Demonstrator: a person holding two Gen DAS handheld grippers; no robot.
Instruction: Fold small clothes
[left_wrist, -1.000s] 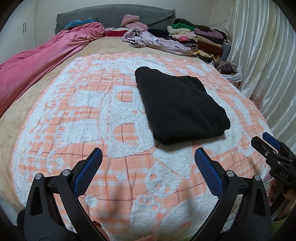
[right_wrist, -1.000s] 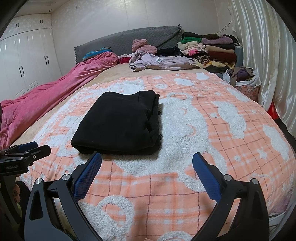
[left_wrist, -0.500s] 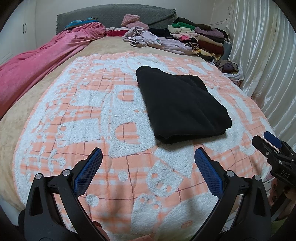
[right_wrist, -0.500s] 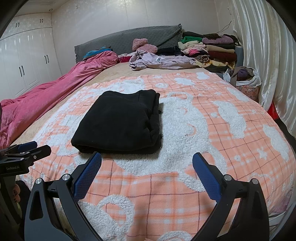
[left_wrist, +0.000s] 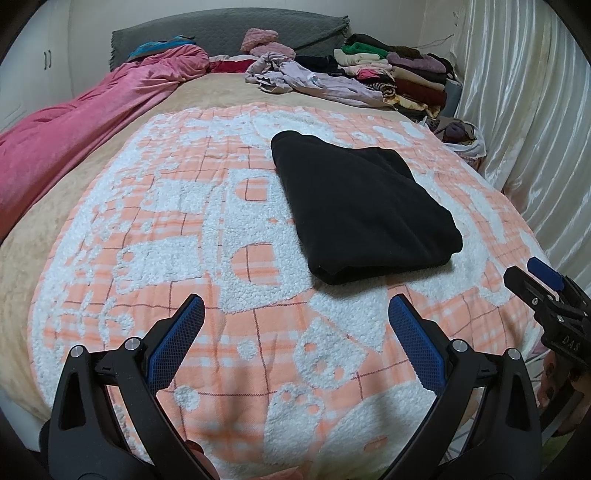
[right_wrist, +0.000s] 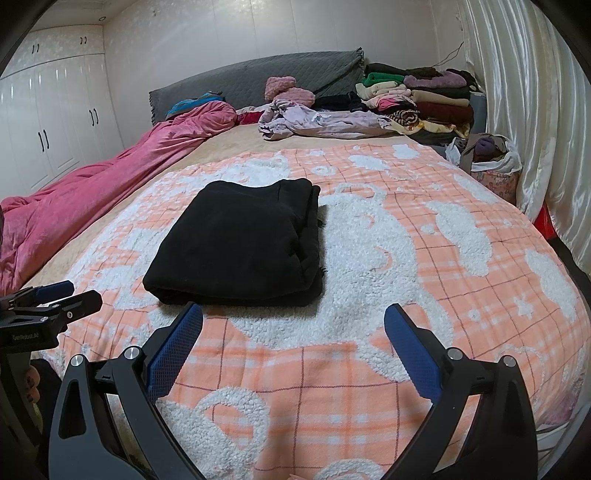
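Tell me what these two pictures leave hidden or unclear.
- Folded black fleece garment: its kind; the folds hide its shape, both views.
- Far stack of folded clothes: single items too small to separate.
- White bag's contents: mostly hidden by its rim.
- Person: cut off by the frame edges.

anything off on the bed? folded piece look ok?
Mostly fine. The black garment lies folded flat on the checked blanket, both grippers open and clear of it. Only oddities: its right edge shows uneven stacked layers, and a lilac garment lies crumpled, unfolded, near the headboard.
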